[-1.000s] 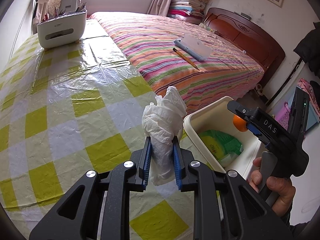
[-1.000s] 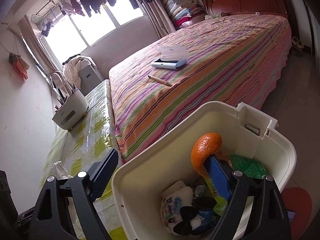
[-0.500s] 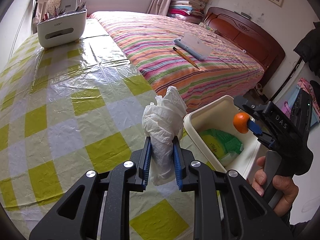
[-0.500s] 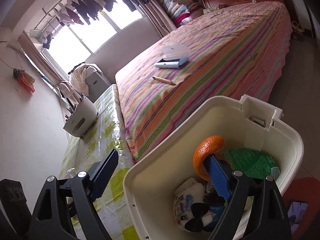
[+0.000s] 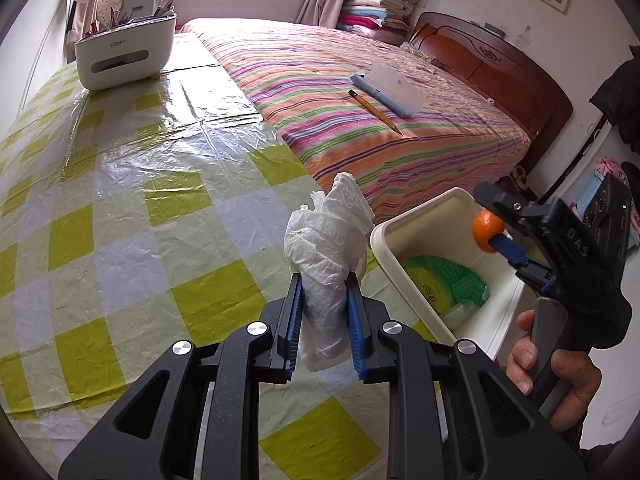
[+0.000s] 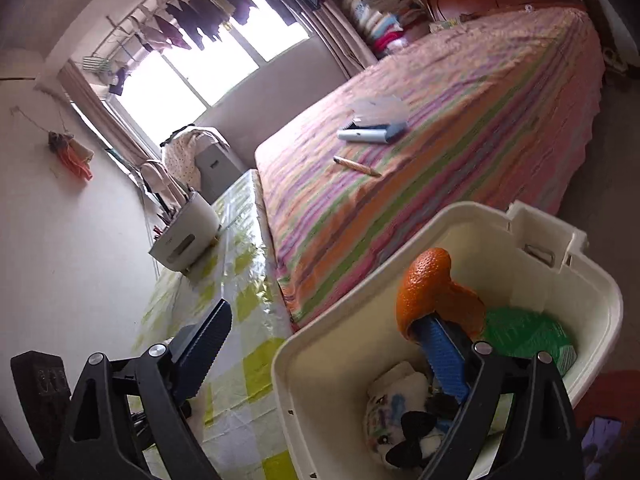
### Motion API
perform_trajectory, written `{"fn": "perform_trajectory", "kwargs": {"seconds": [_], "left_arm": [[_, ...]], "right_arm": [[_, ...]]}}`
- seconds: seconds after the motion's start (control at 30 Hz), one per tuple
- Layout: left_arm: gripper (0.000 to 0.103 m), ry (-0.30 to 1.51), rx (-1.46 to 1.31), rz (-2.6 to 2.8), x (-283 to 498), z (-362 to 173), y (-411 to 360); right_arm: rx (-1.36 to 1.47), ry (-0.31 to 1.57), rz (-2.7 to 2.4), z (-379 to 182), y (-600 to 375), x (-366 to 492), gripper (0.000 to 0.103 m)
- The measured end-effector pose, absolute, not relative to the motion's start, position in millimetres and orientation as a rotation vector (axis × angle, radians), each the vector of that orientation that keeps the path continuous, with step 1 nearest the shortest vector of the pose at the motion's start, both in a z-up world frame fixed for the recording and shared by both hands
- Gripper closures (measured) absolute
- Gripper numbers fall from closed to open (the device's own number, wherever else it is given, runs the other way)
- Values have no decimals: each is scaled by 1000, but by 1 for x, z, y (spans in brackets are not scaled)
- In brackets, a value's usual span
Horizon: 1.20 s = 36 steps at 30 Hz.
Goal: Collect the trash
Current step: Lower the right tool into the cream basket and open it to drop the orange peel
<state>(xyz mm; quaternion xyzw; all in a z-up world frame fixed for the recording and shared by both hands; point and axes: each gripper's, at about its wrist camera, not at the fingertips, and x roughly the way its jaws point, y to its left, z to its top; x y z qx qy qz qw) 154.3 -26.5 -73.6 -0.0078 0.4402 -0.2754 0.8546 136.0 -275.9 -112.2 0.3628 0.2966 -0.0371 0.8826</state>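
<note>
My left gripper [image 5: 324, 282] is shut on a crumpled white tissue [image 5: 328, 232], held upright just above the checked table [image 5: 120, 248]. To its right, a cream plastic bin [image 5: 384, 240] stands below the table edge. In the right wrist view the bin [image 6: 592, 292] holds a green packet [image 6: 524, 332], a printed white wad and dark scraps. My right gripper [image 6: 320, 320] hovers over the bin with its jaws wide apart. A piece of orange peel [image 6: 432, 280] clings to the tip of its right finger, and nothing lies between the pads.
A striped bed [image 5: 360, 92] runs along the table, with a pencil [image 5: 374, 110] and a pale case [image 5: 392, 88] on it. A white organiser box [image 5: 126, 54] stands at the table's far end. A hand [image 5: 556, 368] grips the right gripper's handle.
The right gripper has rolled a little above the bin, with the peel still stuck to its finger. The left gripper and the tissue have not moved.
</note>
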Motion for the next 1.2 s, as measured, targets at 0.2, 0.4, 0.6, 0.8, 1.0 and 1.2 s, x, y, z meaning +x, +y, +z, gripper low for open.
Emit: {"fn": "perform_trajectory", "kwargs": {"seconds": [0.2,0.4,0.6,0.8,1.0,1.2], "left_arm": [[82,919,-23,-577,155,-71,-23],[81,916,-18,-579,153,-70,-23],[81,925,-19,-579,154,-71,-24],[81,929,-21,-579,154,-73,-25],[81,929,-28,-581,156,-73,-31],[82,907,-33,-610,155,-66,-44]], "right_arm": [[663,445,-31,-85,-268,119,15],[756,529,-41,-102,-277,128,15],[977,620,72,-133,-289,138,15],[1066,520,228,-129,-295,136,15],[1002,429,155,-113,-299,124,15],[931,425,55,-106,-301,117,15]]}}
